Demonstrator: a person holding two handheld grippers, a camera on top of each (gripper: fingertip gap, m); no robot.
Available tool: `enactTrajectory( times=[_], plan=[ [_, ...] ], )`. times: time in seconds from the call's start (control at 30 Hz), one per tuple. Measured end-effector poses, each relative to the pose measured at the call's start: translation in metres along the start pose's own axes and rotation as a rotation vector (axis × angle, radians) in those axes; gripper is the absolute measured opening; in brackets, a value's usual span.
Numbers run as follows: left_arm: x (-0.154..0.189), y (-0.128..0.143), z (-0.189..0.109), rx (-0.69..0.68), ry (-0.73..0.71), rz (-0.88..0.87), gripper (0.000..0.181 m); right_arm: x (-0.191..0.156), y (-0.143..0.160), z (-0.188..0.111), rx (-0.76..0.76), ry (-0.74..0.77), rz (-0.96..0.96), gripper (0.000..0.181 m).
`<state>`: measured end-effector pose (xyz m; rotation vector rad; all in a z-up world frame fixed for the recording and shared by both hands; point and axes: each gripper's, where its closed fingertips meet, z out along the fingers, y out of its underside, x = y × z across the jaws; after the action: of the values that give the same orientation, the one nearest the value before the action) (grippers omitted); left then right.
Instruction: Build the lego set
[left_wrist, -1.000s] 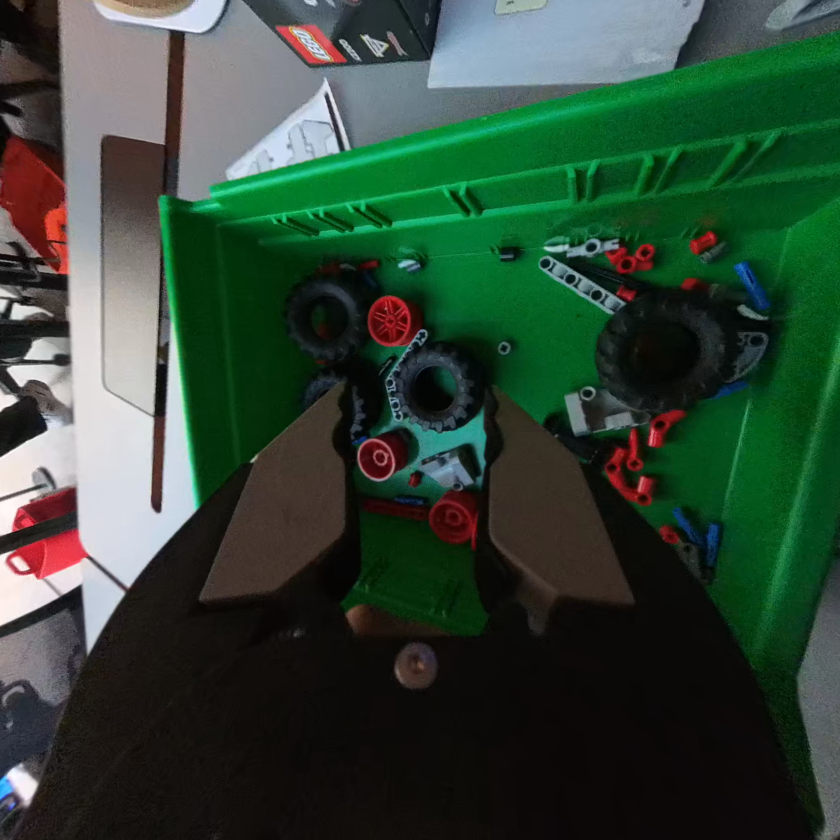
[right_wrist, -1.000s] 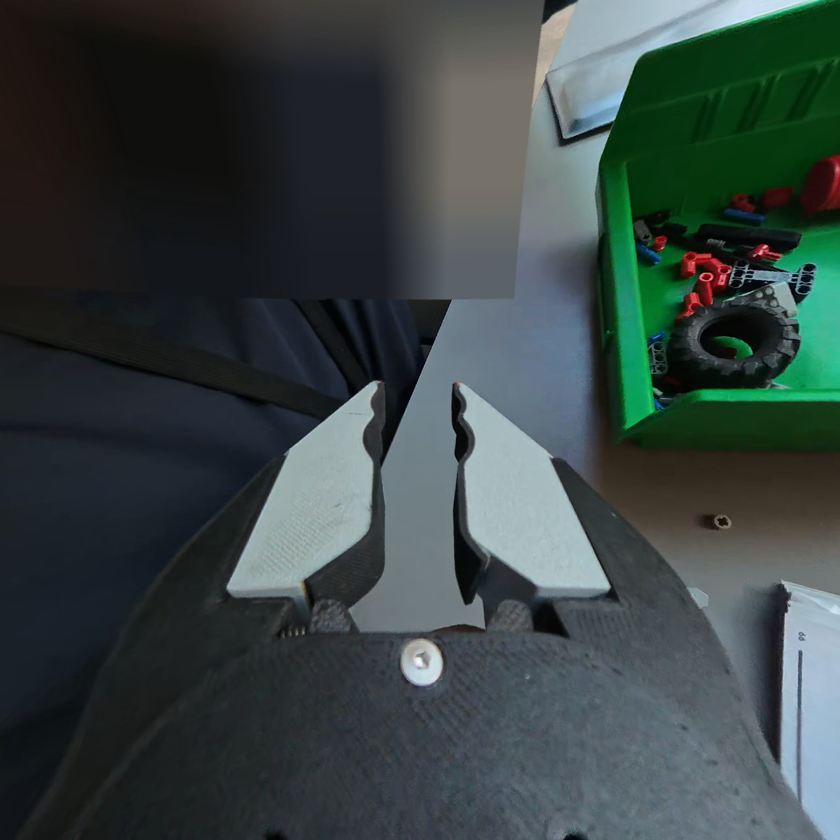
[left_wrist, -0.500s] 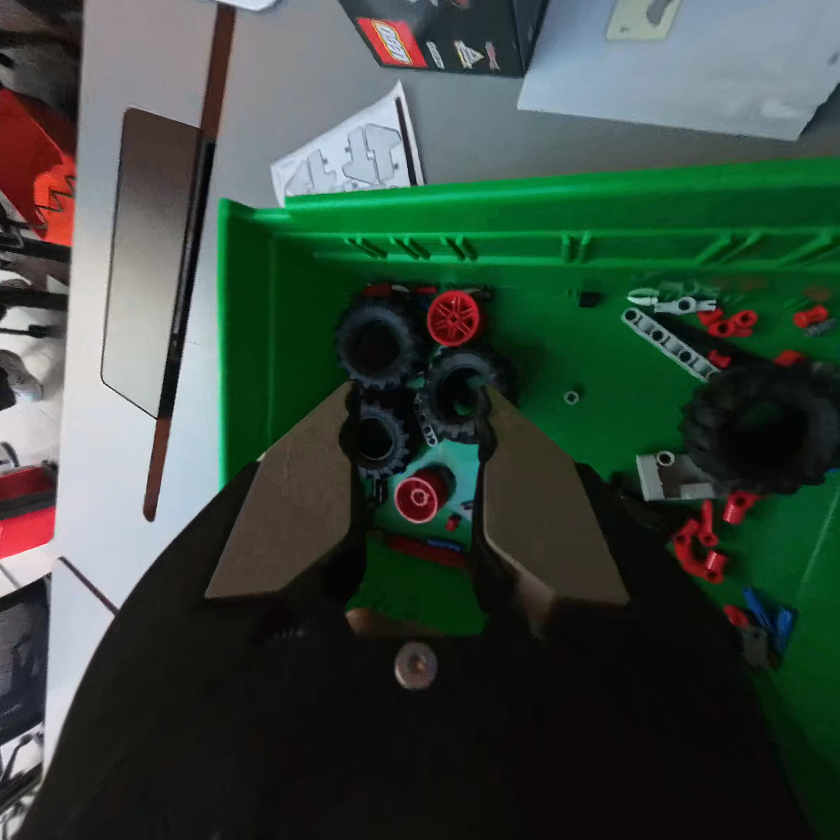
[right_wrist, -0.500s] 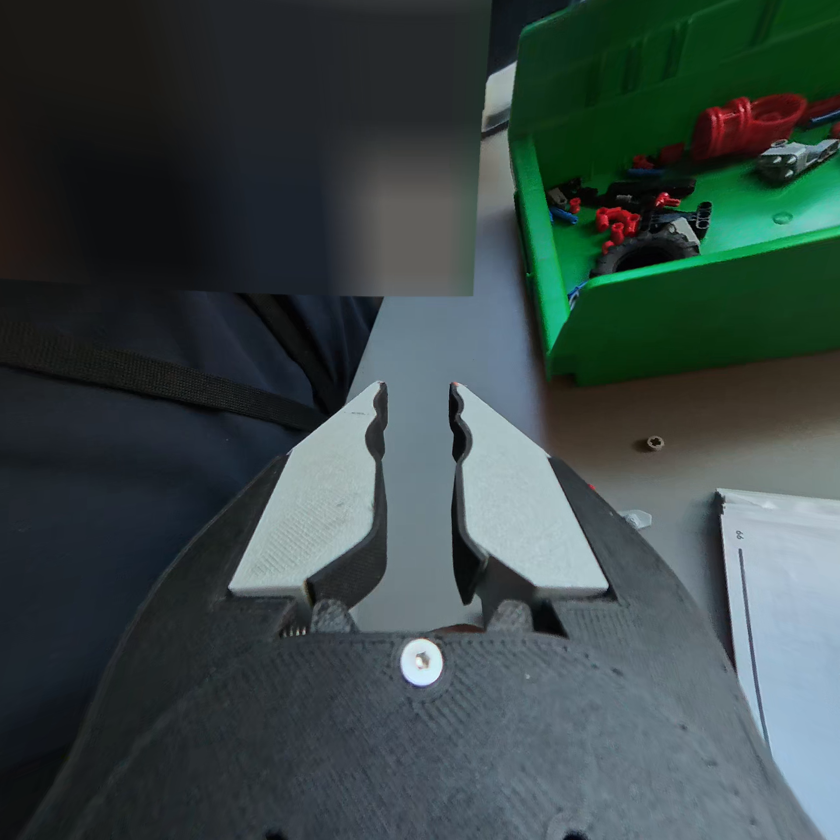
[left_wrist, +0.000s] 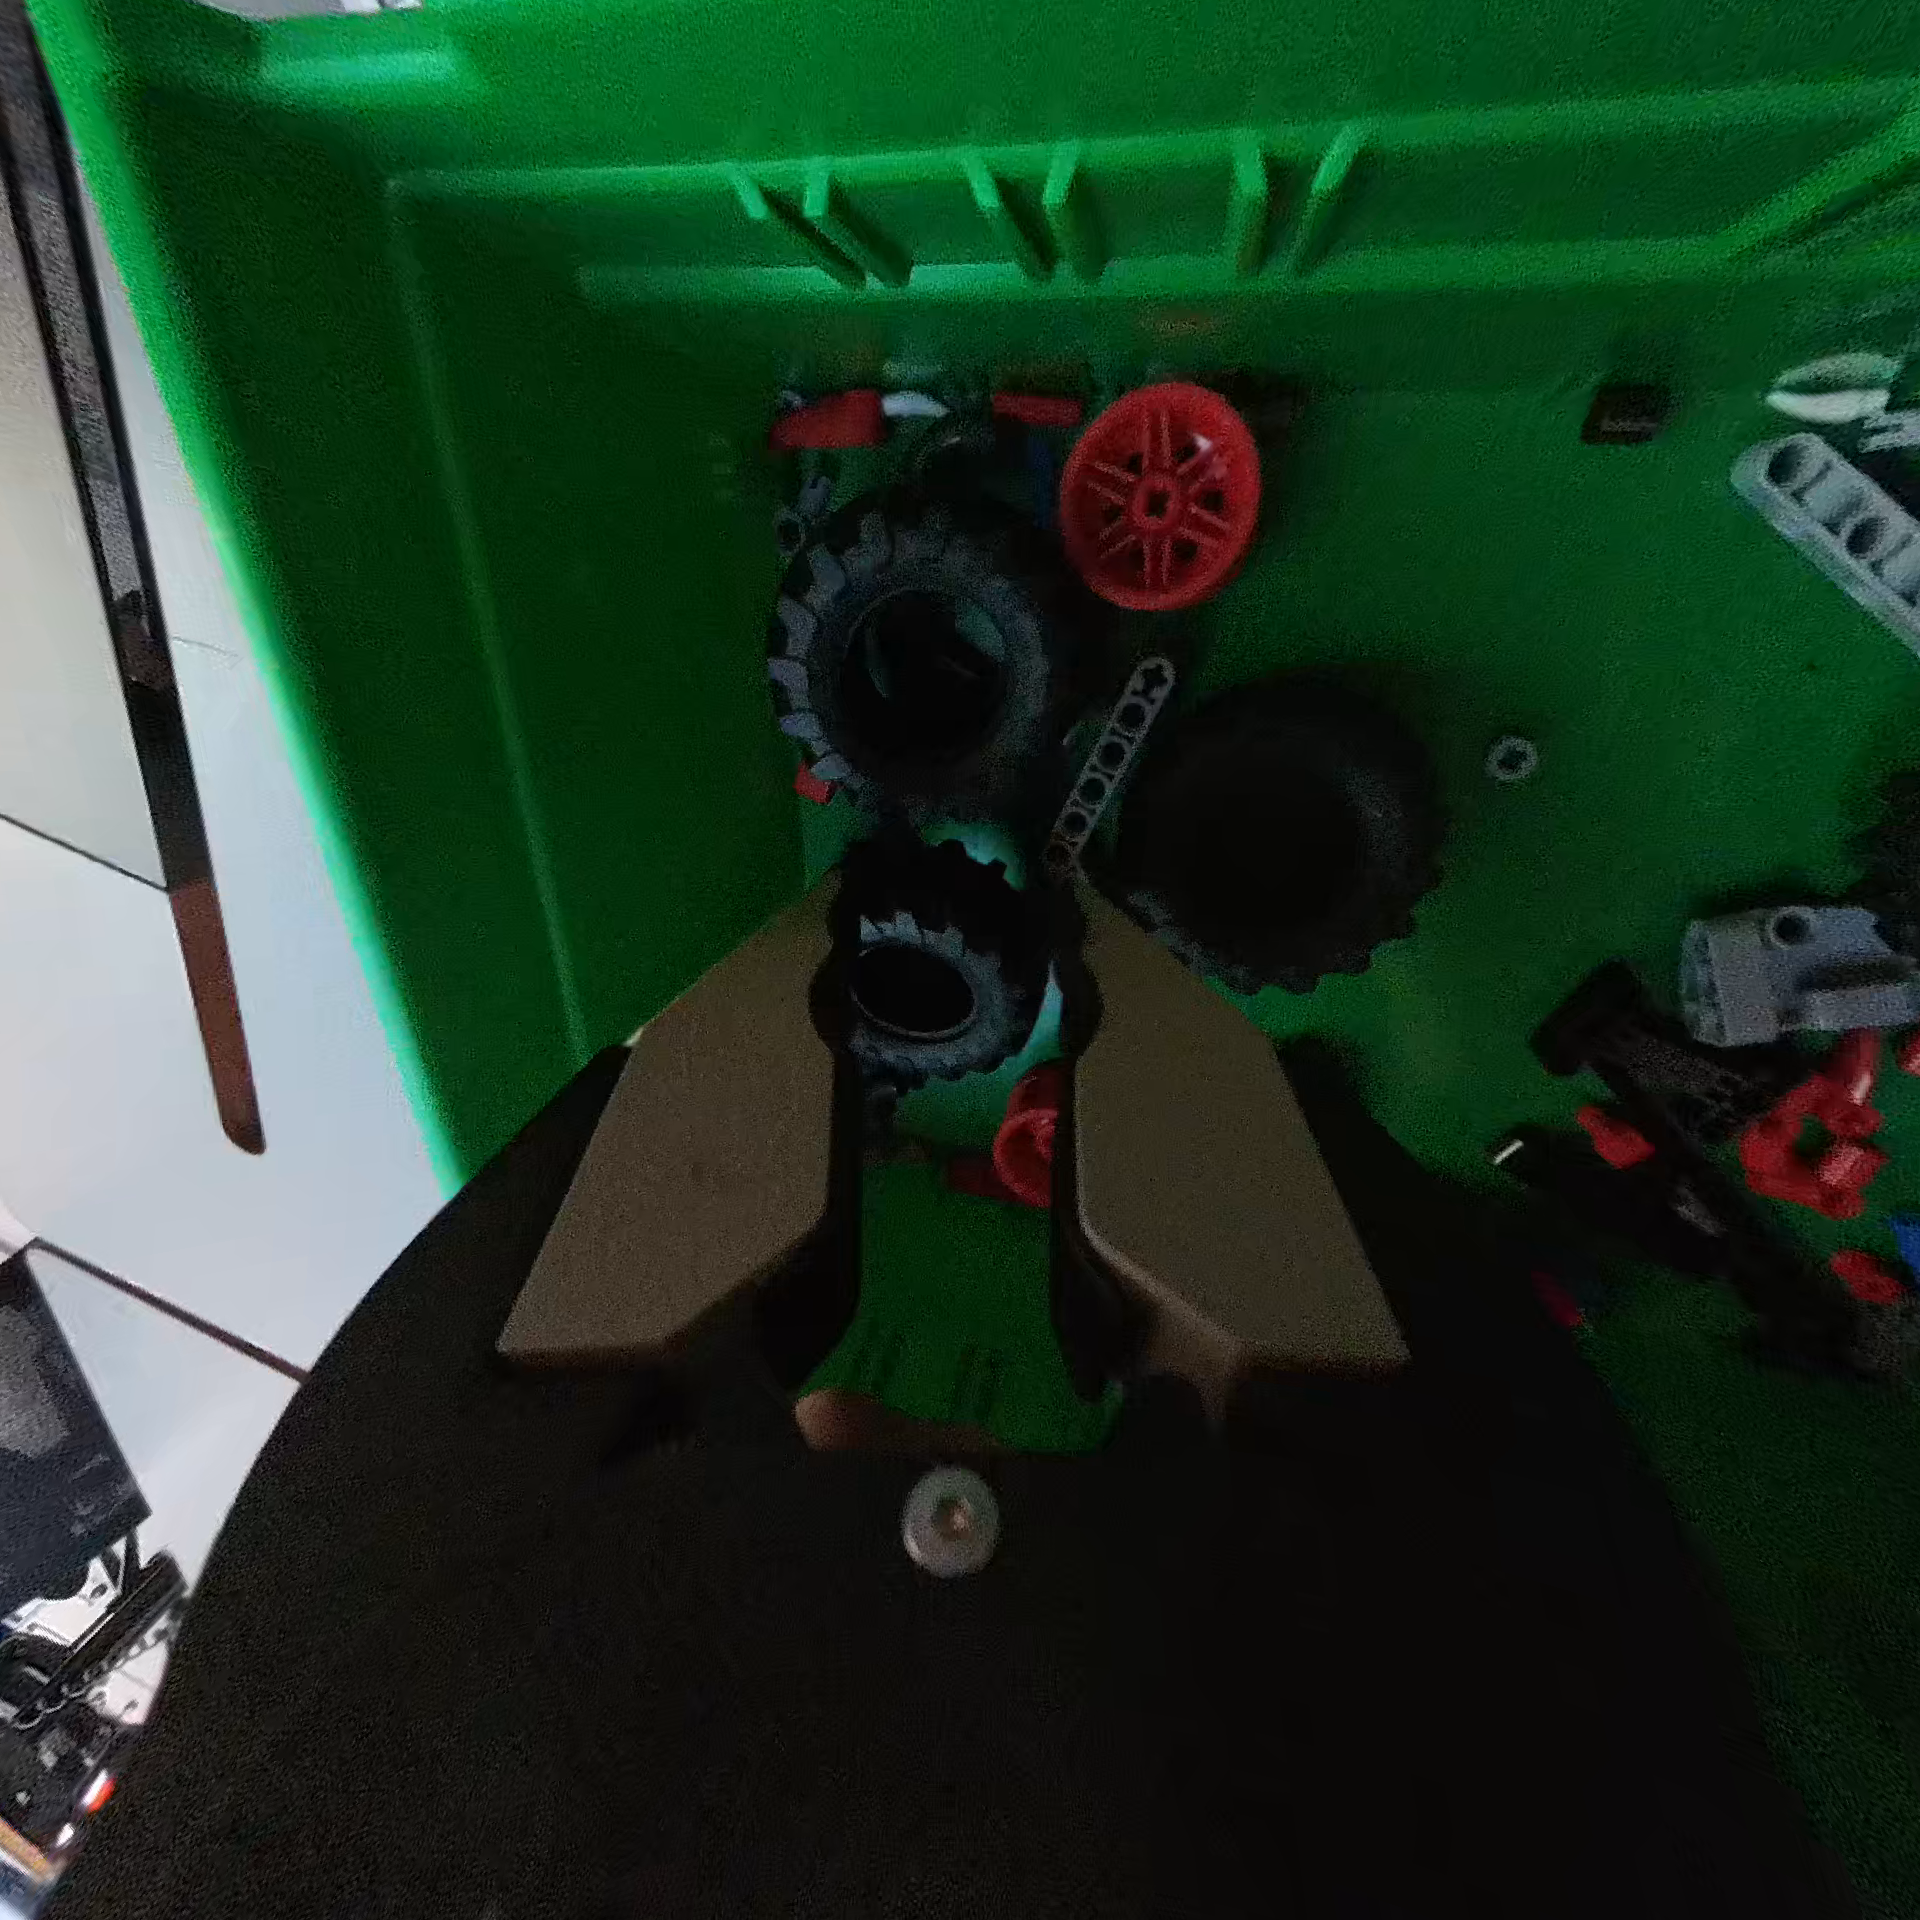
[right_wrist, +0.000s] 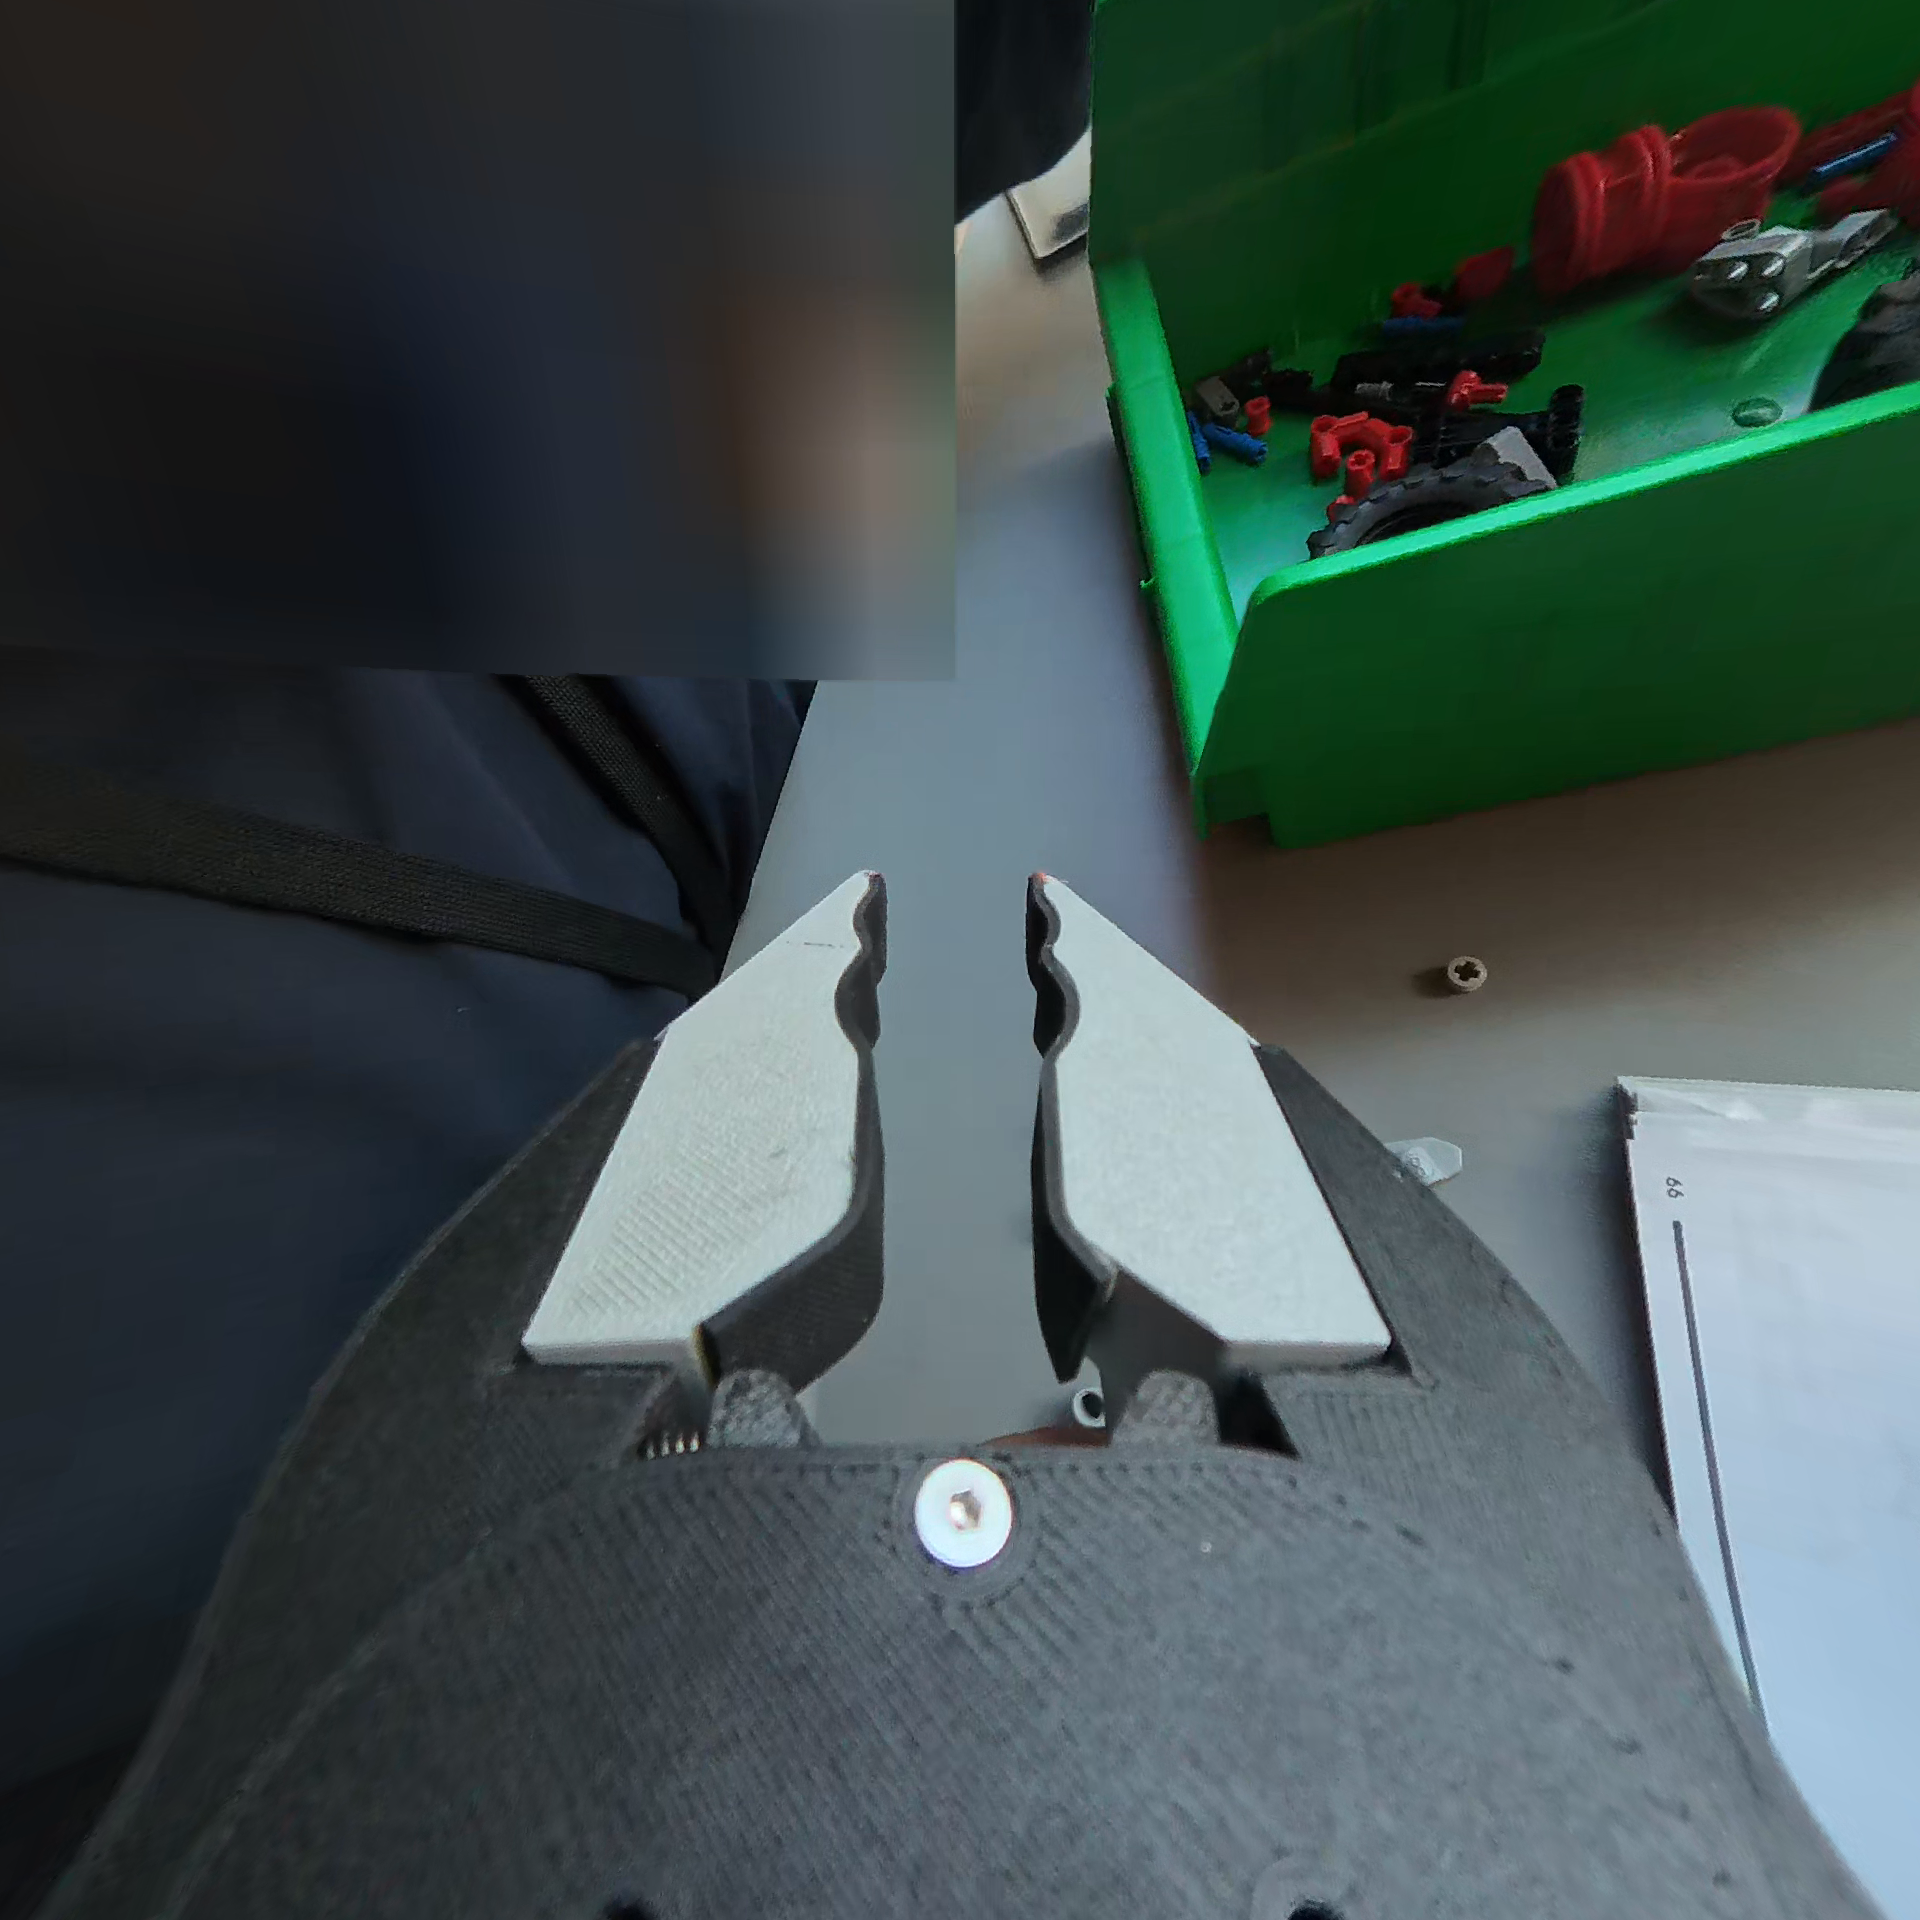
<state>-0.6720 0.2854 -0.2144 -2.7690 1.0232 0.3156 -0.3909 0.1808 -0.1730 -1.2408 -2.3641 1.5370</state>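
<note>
My left gripper (left_wrist: 954, 894) is down inside the green bin (left_wrist: 582, 520), open, with a small black tire (left_wrist: 920, 997) lying tilted between its fingers; a sliver of gap shows beside the right finger. Beyond the tips lie a second black tire (left_wrist: 914, 665), a larger tire (left_wrist: 1278, 831), a red wheel hub (left_wrist: 1158, 494) and a thin grey beam (left_wrist: 1112, 758). A red hub (left_wrist: 1023, 1138) sits partly hidden by the right finger. My right gripper (right_wrist: 956, 883) is open and empty over the grey table, left of the bin (right_wrist: 1558, 644).
Loose red, grey and black pieces lie at the bin's right (left_wrist: 1808, 1143). On the table near the right gripper are a small tan piece (right_wrist: 1465, 974), a clear piece (right_wrist: 1429, 1158) and a white booklet (right_wrist: 1808, 1351). A person's dark clothing (right_wrist: 312, 1039) is close on the left. Across from one pair of fingers to the other is roughly 30 centimetres. It is some 7 centimetres from my left tips to the red hub (left_wrist: 1023, 1138).
My left gripper has moved down and forward into the bin, so the small tire now lies between its fingers. My right gripper has swung towards the bin and stayed open.
</note>
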Motion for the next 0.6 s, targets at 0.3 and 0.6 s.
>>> enactTrajectory(
  times=[0.3, 0.6],
  plan=[
    [-0.019, -0.034, -0.045, 0.265, -0.046, -0.027, 0.042, -0.006, 0.000, -0.003, 0.007, 0.000, -0.020, 0.023],
    [-0.012, -0.004, 0.007, -0.035, -0.052, 0.044, 0.026, -0.009, 0.001, -0.004, 0.008, 0.007, -0.030, 0.023]
  ],
)
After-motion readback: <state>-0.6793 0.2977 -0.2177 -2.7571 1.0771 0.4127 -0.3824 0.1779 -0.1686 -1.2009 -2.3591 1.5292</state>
